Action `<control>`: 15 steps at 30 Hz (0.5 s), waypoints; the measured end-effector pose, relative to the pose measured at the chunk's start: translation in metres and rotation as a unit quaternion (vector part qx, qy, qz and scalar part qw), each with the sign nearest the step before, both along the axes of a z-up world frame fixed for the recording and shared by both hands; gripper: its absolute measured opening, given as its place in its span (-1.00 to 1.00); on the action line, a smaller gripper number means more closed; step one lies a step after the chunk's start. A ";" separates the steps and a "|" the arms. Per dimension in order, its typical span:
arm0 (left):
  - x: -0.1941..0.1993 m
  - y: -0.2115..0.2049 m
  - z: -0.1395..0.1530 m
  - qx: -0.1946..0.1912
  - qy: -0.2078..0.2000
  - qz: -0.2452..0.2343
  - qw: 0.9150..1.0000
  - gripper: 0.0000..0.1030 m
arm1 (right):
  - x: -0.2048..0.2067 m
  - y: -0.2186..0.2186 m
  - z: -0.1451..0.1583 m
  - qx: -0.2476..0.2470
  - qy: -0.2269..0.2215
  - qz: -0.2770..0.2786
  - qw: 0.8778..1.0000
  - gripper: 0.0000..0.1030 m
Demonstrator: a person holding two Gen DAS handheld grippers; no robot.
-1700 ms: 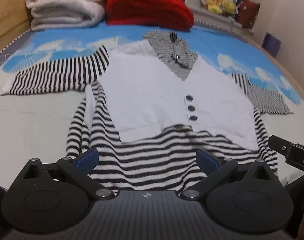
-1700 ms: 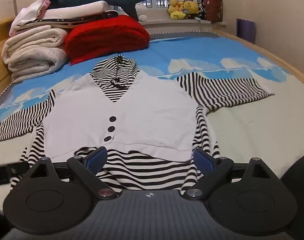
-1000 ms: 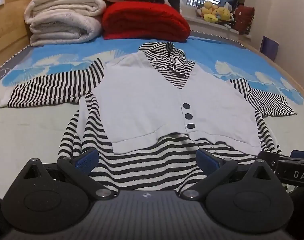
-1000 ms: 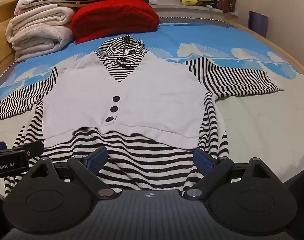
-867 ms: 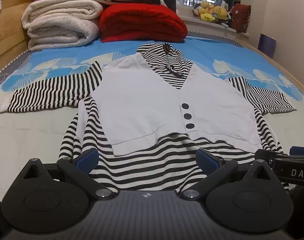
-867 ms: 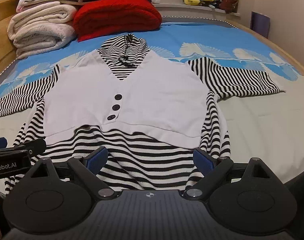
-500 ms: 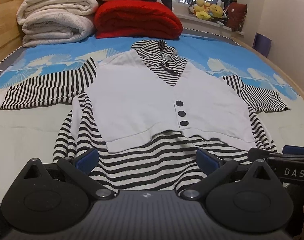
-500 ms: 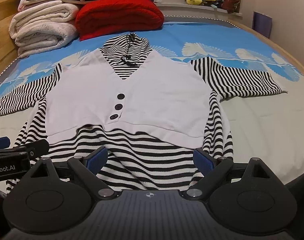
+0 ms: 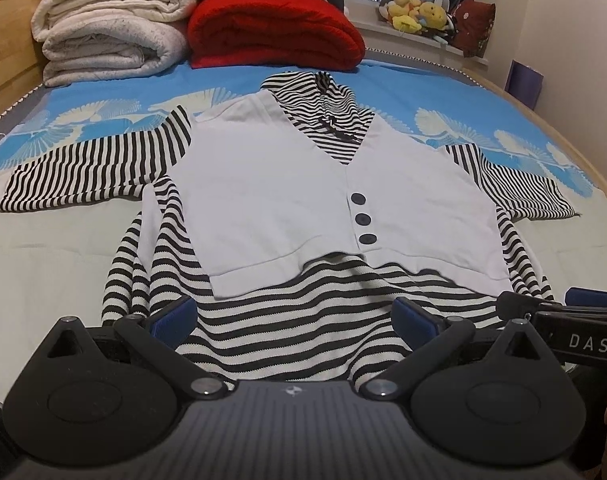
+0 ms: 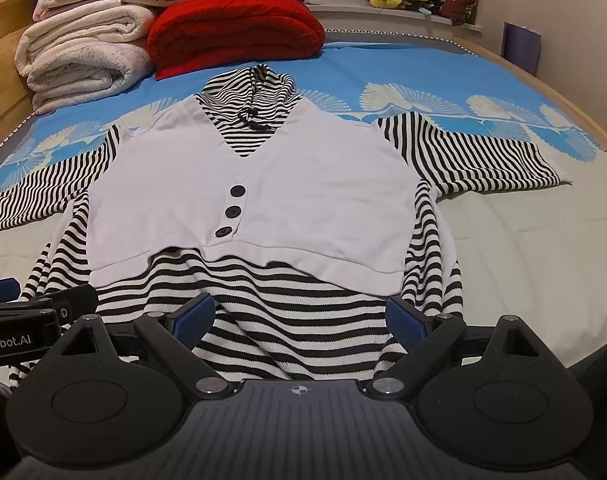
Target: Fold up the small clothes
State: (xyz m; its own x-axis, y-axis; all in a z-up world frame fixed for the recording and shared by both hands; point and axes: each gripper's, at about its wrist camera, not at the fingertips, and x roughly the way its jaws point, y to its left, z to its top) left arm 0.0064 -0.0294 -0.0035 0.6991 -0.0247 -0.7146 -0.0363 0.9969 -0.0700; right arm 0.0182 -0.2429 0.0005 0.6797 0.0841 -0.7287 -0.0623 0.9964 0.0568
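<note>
A small black-and-white striped top with a white vest front and three dark buttons (image 9: 343, 200) lies flat on the bed, sleeves spread out, hem toward me; it also shows in the right wrist view (image 10: 287, 200). My left gripper (image 9: 295, 316) is open and empty above the left part of the hem. My right gripper (image 10: 299, 314) is open and empty above the right part of the hem. Each gripper shows at the edge of the other's view, the right one (image 9: 563, 320) and the left one (image 10: 31, 320).
The bed (image 9: 43, 264) has a blue-and-cream patterned cover. Folded white blankets (image 9: 111, 36) and a red blanket (image 9: 275, 32) are stacked at the head. Plush toys (image 9: 415, 12) sit on the window sill. A wooden bed rail (image 10: 575, 116) runs along the right.
Both grippers have drawn back a little toward the foot of the bed, so more of the striped hem shows. Both stay open. The garment has not moved.
</note>
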 end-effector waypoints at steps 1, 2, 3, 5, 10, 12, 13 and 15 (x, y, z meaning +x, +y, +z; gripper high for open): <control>0.000 0.000 0.000 0.000 0.000 0.001 1.000 0.99 | 0.000 0.000 0.000 0.000 0.000 0.000 1.000 0.79; 0.000 0.000 -0.001 0.000 0.001 0.001 1.000 0.99 | 0.000 0.000 0.000 0.000 0.000 0.000 1.000 0.79; 0.001 0.000 -0.001 0.000 0.001 0.001 1.000 0.99 | 0.000 0.000 0.000 0.000 0.000 0.000 1.000 0.79; 0.001 0.000 -0.001 -0.001 0.002 0.001 1.000 0.99 | 0.000 0.000 0.000 0.000 0.001 0.000 1.000 0.79; 0.002 0.001 -0.003 -0.001 0.005 0.001 1.000 0.99 | 0.000 0.000 0.000 0.000 0.001 0.000 1.000 0.79; 0.002 0.001 -0.003 -0.002 0.005 0.001 1.000 0.99 | 0.001 0.000 -0.001 0.000 0.001 0.000 1.000 0.79; 0.002 0.001 -0.003 -0.002 0.005 0.001 1.000 0.99 | 0.001 0.000 -0.001 0.000 0.001 0.000 1.000 0.79; 0.003 0.001 -0.003 -0.003 0.007 0.001 1.000 0.99 | 0.001 0.000 -0.001 0.000 0.001 0.000 1.000 0.79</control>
State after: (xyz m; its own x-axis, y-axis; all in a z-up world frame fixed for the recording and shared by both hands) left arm 0.0089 -0.0287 -0.0063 0.6898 -0.0275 -0.7235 -0.0397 0.9963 -0.0757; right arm 0.0189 -0.2431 -0.0003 0.6780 0.0842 -0.7303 -0.0619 0.9964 0.0574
